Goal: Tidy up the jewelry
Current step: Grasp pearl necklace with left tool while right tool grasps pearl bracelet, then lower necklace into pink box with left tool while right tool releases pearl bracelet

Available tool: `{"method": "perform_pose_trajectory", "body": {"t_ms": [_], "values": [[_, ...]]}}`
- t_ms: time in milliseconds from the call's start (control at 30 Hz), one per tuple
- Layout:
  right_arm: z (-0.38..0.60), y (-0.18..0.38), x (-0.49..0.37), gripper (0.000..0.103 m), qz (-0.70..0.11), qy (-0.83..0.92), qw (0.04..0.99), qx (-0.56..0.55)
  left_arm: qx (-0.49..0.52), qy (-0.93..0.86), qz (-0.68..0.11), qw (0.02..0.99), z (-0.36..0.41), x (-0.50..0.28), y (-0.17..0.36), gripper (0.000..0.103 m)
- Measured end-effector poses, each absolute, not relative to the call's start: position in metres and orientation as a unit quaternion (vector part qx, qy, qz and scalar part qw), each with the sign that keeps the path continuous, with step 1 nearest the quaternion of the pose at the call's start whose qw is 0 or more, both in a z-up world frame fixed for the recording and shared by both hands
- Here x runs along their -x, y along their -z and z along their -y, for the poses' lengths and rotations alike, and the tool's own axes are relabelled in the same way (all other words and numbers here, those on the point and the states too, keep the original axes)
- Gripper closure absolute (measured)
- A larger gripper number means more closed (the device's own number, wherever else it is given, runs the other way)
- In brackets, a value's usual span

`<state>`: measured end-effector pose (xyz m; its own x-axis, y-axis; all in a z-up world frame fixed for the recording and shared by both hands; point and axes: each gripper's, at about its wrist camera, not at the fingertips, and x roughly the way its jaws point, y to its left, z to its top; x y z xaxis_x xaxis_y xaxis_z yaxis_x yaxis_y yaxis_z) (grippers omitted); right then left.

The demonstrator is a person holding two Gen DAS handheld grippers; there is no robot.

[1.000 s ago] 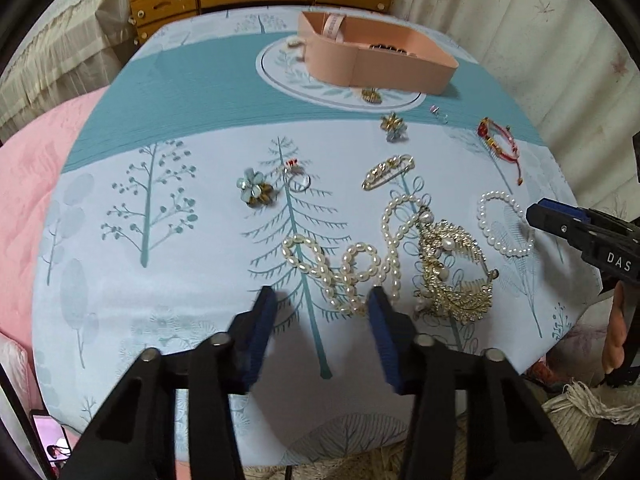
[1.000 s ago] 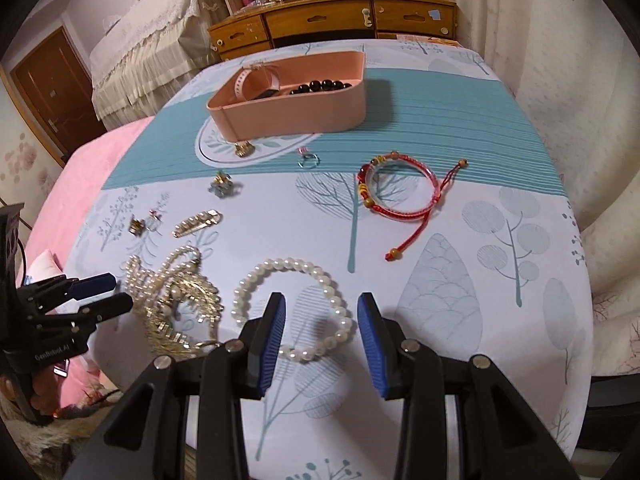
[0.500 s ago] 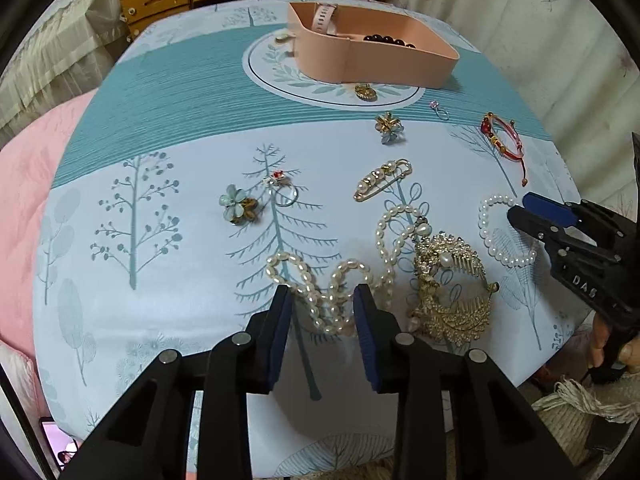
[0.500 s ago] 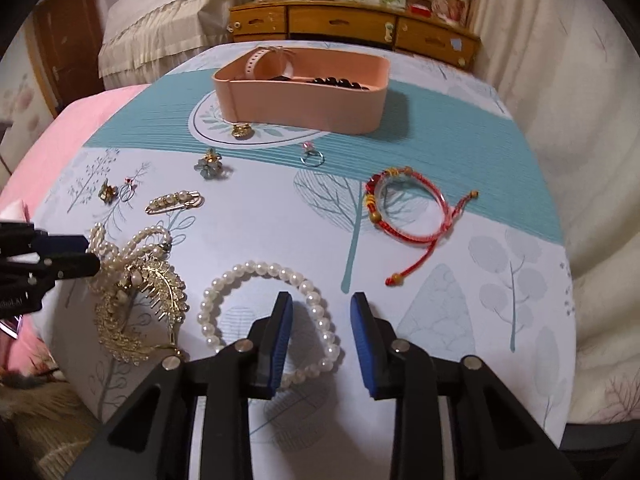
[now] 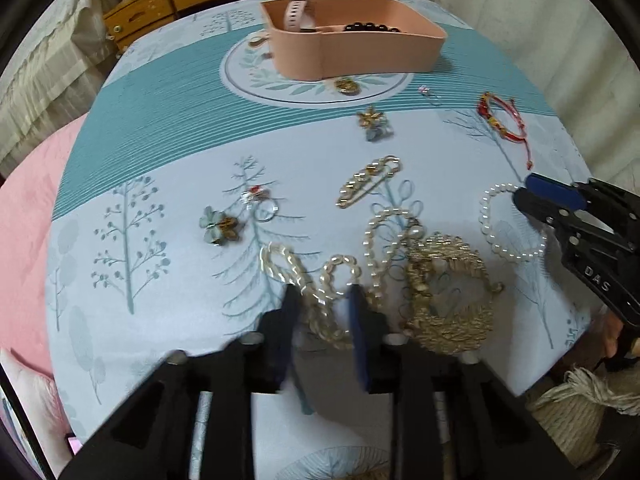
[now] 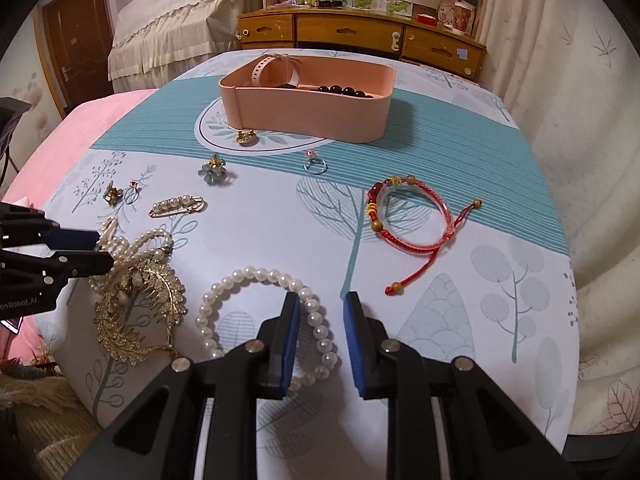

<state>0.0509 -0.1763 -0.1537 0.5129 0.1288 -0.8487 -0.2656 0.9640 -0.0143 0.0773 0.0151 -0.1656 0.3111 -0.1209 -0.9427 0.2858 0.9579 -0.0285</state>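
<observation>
A long pearl necklace (image 5: 336, 280) lies looped at the table's near edge, tangled with a gold leaf hair comb (image 5: 448, 304). My left gripper (image 5: 322, 304) is open, its jaws on either side of a necklace loop. A pearl bracelet (image 6: 264, 312) lies in front of my right gripper (image 6: 322, 320), which is open with the bracelet's right side between its jaws. A pink box (image 6: 308, 100) at the far side holds a watch strap and dark beads.
On the tree-print cloth (image 6: 460, 288) lie a red cord bracelet (image 6: 412, 216), a pearl pin (image 5: 368, 180), flower brooches (image 5: 220, 226), rings (image 6: 314, 164) and a gold piece (image 5: 346, 86). A wooden dresser (image 6: 360, 36) stands behind; a pink bed lies to the left.
My left gripper has moved forward onto the pearl necklace and narrowed. My right gripper has moved forward over the pearl bracelet.
</observation>
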Motion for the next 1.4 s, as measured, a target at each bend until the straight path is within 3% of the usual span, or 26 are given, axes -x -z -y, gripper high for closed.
{"method": "perform_pose_trajectory", "body": {"t_ms": [133,567,1167,1400], "values": [[0.183,0.154,-0.052,0.095,-0.480,-0.110,0.868,0.058,-0.064,0.124,-0.573,0.807,-0.016,-0.079,0.165,0.100],[0.196,0.135,-0.054,0.096,-0.458,-0.120,0.881,-0.002,-0.001,0.117,-0.539,0.834,-0.042,-0.084,0.137,0.100],[0.187,0.002,-0.106,0.096,-0.315,-0.144,0.938,-0.009,0.013,0.169,-0.368,0.914,-0.022,-0.144,-0.032,0.100],[0.183,-0.007,-0.168,0.096,-0.307,-0.137,0.941,-0.034,-0.005,0.167,-0.373,0.913,0.015,-0.201,-0.022,0.100]]}}
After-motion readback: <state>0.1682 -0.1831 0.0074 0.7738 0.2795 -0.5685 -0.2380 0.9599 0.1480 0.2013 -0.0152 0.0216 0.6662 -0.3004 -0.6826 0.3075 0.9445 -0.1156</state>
